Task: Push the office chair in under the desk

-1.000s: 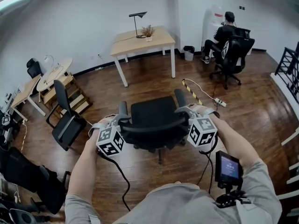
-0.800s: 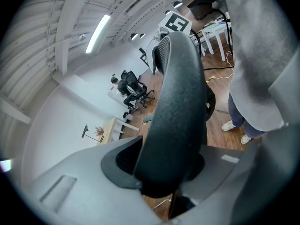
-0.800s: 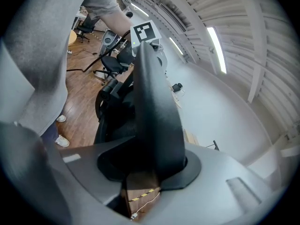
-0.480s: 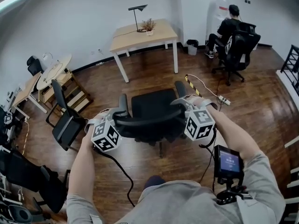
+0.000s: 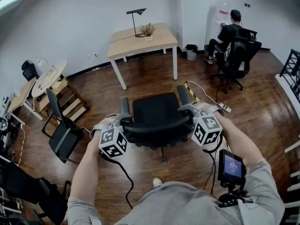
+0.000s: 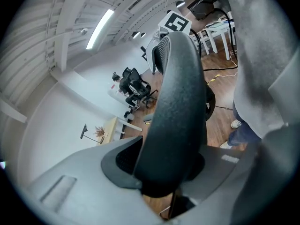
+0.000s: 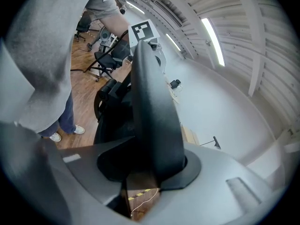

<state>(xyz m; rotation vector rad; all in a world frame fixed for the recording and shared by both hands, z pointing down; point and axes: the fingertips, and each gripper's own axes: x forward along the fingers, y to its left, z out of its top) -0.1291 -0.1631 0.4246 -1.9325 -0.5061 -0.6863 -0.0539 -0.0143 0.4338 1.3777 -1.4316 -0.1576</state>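
Observation:
A black office chair (image 5: 154, 112) stands on the wooden floor, its seat facing the light wooden desk (image 5: 140, 37) with white legs further back. My left gripper (image 5: 122, 123) is shut on the left end of the chair's backrest rim (image 6: 176, 102). My right gripper (image 5: 188, 111) is shut on the right end of the same rim (image 7: 152, 107). In both gripper views the dark rim fills the gap between the jaws. A lamp (image 5: 136, 18) and a small plant (image 5: 148, 31) stand on the desk. Open floor lies between chair and desk.
A person sits in a black chair (image 5: 233, 46) at the back right, near a bin (image 5: 191, 52). A power strip with cable (image 5: 208, 97) lies right of my chair. Another black chair (image 5: 61, 128) and wooden shelves (image 5: 68, 100) stand at the left. A railing (image 5: 290, 67) is far right.
The person holding the grippers has stepped forward, a shoe now showing below. The chair has rolled slightly towards the desk. Both grips on the backrest are unchanged.

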